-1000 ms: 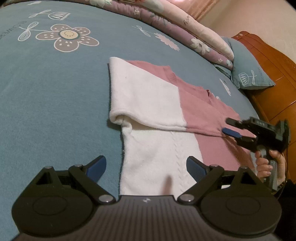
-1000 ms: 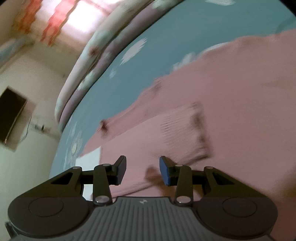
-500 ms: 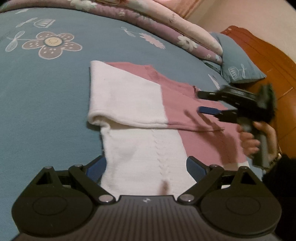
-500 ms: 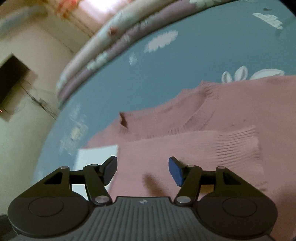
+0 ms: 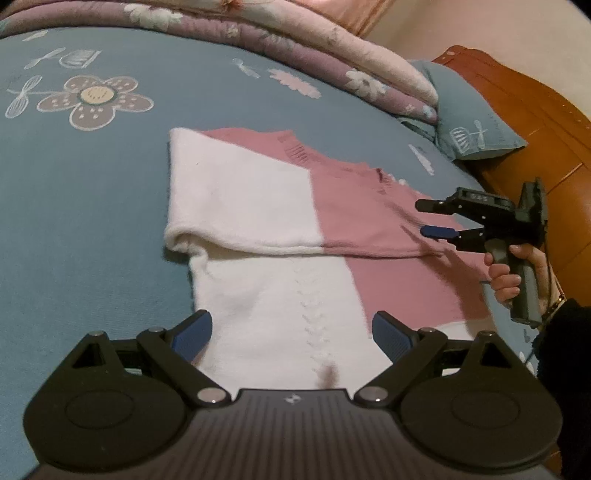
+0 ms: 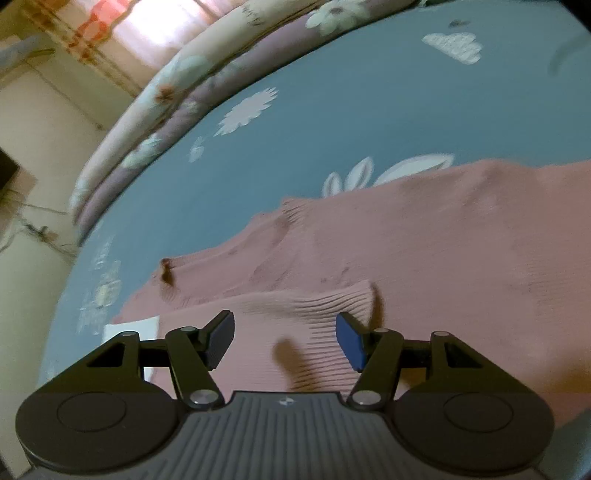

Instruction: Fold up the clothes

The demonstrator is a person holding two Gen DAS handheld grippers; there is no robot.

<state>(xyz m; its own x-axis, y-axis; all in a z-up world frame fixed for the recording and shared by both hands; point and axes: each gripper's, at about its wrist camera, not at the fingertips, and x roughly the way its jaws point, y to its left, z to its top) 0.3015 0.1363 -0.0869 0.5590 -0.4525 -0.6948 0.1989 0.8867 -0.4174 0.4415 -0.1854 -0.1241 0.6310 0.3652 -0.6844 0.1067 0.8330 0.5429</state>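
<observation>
Blue floral bedspread, knitted sweater

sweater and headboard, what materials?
Sweater: soft matte knit, likely wool or acrylic; ribbed cuff and a cable stitch line show. Headboard: looks like reddish-brown wood with a glossy varnish; panel grooves and sheen show, though veneer can't be ruled out.

You are in a home bedroom. You work over a bed spread with a blue flower-print sheet, a rolled floral quilt along its far side, a matching pillow against a wooden headboard, and a curtained window in the plain wall.
</observation>
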